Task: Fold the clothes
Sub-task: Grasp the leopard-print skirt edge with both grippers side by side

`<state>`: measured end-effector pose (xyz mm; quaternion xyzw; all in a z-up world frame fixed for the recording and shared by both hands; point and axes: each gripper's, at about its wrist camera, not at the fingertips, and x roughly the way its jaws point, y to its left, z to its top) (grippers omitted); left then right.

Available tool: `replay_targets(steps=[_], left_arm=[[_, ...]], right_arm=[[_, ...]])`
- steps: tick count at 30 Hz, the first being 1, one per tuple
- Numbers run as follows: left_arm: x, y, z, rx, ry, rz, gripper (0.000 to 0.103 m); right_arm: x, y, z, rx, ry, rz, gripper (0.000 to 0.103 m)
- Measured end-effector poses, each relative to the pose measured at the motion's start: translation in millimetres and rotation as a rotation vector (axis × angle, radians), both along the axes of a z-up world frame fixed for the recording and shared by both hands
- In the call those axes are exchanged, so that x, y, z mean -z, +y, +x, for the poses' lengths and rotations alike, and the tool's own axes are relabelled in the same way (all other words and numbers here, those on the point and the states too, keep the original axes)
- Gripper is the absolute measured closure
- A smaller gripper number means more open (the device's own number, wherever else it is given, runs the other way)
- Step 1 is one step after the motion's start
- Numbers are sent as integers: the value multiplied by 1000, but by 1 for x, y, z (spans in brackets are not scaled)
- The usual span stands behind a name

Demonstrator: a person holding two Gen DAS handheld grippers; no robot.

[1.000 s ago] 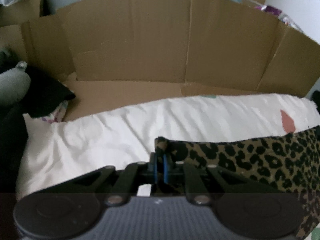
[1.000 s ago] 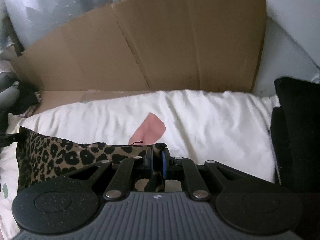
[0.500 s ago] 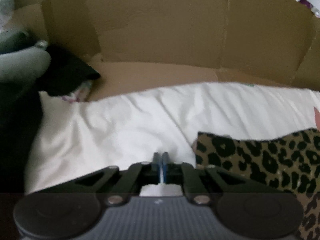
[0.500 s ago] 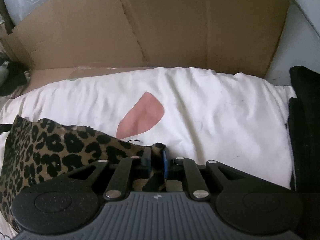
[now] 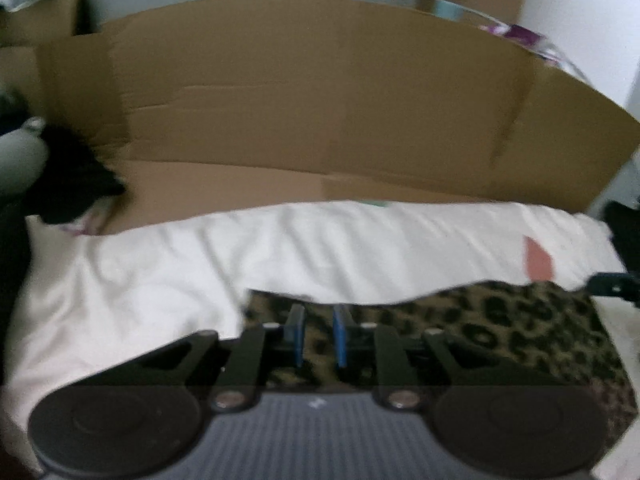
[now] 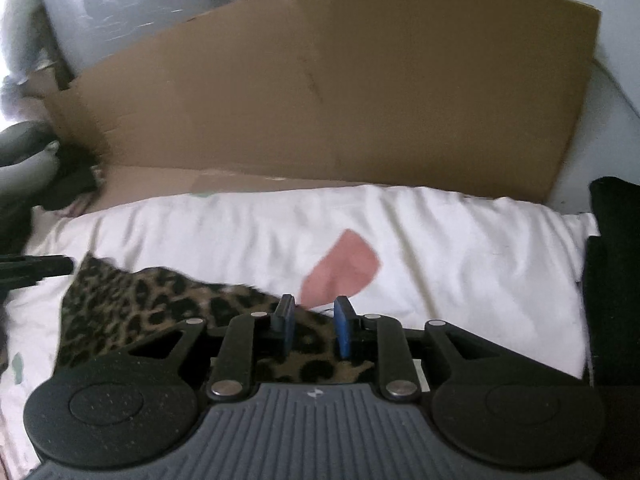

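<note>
Both views are smeared with motion blur, so fine detail is hard to read, and the near edge of the leopard cloth [image 5: 500,328] is hidden beneath each gripper's black body. The cloth lies flat on the white sheet [image 5: 160,272], a thin spotted fabric with a wavy far edge.

The left gripper [image 5: 318,332] sits over the cloth's left end with its jaws apart, the blue pads [image 5: 341,336] bare; cloth shows in the gap, seemingly lying under them rather than pinched. The right gripper [image 6: 312,326] sits over the right end, jaws likewise apart and gripping nothing.

Only the right view shows the pink patch [image 6: 344,268] whole, printed on the sheet just beyond the pads; in the left view it is a sliver near the frame's right. The right view also shows a black garment [image 6: 612,280] at the right edge, cut off by the frame. The left view shows a dark heap [image 5: 68,184] at the left, too blurred to name.

Creased brown cardboard [image 6: 340,100] stands upright behind the sheet.
</note>
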<state>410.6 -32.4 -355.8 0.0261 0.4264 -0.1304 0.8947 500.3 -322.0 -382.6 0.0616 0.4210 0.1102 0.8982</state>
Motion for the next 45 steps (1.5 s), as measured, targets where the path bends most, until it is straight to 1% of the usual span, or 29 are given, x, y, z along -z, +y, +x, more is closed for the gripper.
replay_targets(steps=[3,8,15,19,21,23,26,29,35,37,41,43,45], left_arm=[[1,-16,-6,52,15,-19,86],[-2,-41,-18,135,15,-52,86],[3,-72,-25,242,29,-72,86],[8,-87,-25,285,36,-76,86],[11,-92,-24,287,37,-68,81],[15,-94,-21,289,41,-64,78],[25,-98,-20,305,40,-32,78],[31,-98,-18,308,36,-34,76],[37,-101,-13,306,33,-26,76],[38,-102,-12,304,31,-16,76],[39,-105,-11,297,24,-10,76],[40,-103,-12,292,23,-20,76],[41,-102,-12,293,24,-26,76]], right_arm=[[-3,9,-5,-28,-4,18,81],[-1,22,-8,-68,0,13,81],[8,48,-6,-137,6,-19,81],[14,57,4,-154,11,-39,80],[18,61,10,-156,19,-45,80],[22,64,15,-161,24,-52,80],[28,66,18,-176,17,-67,80],[31,66,18,-186,7,-74,80],[20,63,8,-192,-11,-71,80],[16,62,5,-194,-17,-69,78],[9,60,-2,-198,-29,-67,76],[7,59,-14,-207,-34,-56,76],[11,63,-23,-232,-28,-69,76]])
